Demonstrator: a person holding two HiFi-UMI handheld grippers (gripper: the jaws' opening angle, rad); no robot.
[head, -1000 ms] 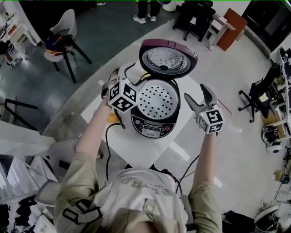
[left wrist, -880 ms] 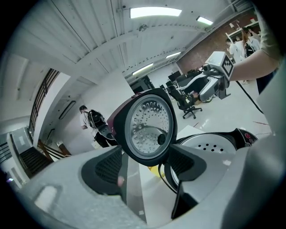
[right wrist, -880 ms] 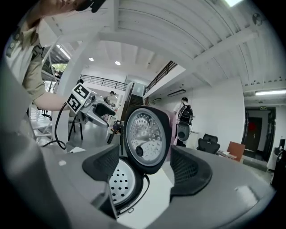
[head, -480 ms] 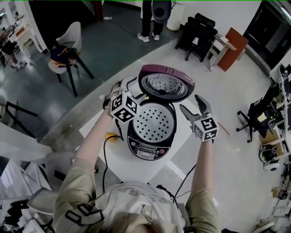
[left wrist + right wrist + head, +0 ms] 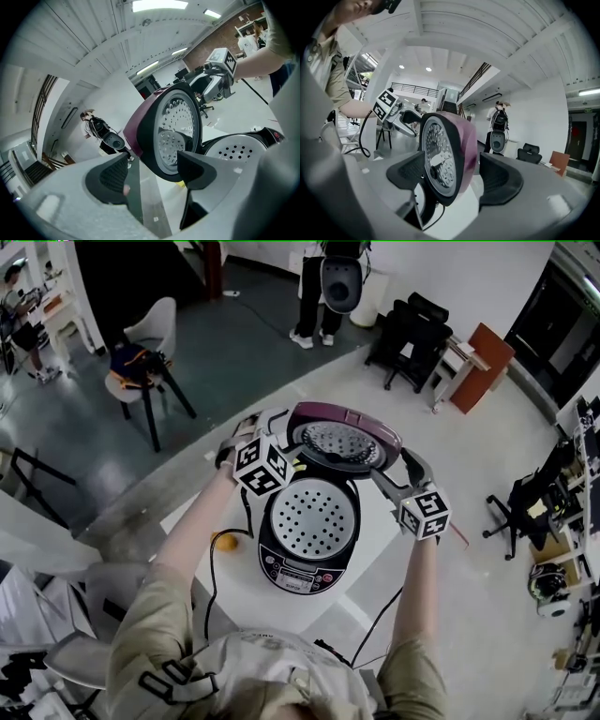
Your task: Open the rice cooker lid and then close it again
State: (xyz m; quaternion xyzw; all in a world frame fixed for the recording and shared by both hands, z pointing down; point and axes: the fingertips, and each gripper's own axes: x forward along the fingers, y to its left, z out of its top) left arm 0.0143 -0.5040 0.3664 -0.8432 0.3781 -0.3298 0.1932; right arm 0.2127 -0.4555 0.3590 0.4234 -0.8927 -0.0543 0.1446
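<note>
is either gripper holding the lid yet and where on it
Nothing is held. The right gripper straddles the side rim of the raised lid with open jaws, not clamping; the left gripper is open too, near the lid's other side.

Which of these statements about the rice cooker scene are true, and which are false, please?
1. The lid of the rice cooker stands open. True.
2. The left gripper has its jaws shut. False: they stand apart.
3. The lid's edge shows between the jaws of the right gripper. True.
4. The rice cooker sits on the floor. False: it sits on a white table.
</note>
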